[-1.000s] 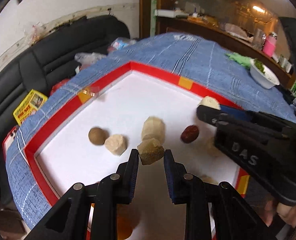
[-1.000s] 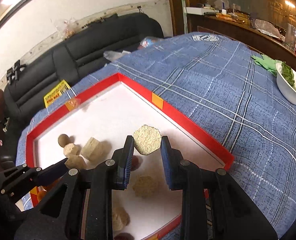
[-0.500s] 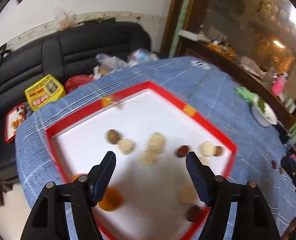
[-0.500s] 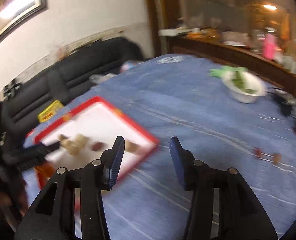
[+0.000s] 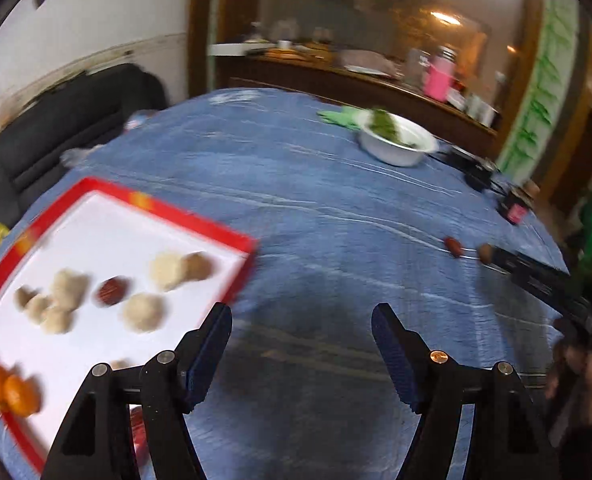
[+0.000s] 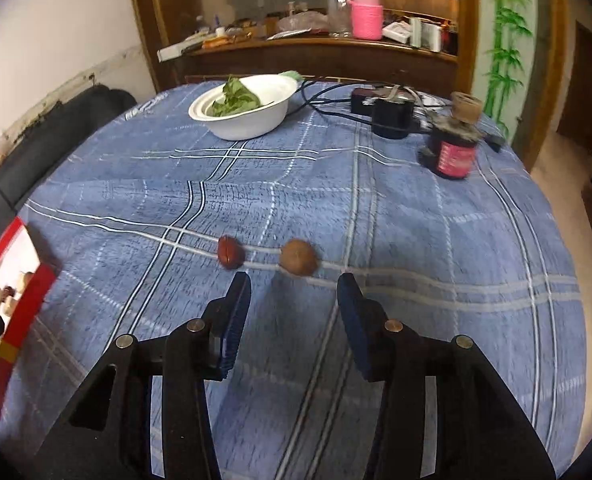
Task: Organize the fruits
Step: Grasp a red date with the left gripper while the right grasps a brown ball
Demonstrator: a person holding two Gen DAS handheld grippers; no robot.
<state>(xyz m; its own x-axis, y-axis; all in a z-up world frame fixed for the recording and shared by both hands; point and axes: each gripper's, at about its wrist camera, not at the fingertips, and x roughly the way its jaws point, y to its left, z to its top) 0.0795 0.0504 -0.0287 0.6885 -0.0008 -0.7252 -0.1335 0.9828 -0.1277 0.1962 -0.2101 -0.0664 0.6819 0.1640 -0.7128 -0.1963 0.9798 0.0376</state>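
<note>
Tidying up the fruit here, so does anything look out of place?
Yes: a red date and a brown round fruit lie loose on the blue tablecloth, outside the red-rimmed tray holding the rest.

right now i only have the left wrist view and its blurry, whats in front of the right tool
Observer: The right tool is open, with a round brown fruit on the cloth just ahead of its gap.
Operator: anything beside it
Observer: A dark red fruit lies to the left of the brown one, apart from it.
Operator: whats that dark thing past the bowl
Observer: A dark jar with a red label stands to the right of the white bowl of greens. A black device with cables sits between them.
</note>
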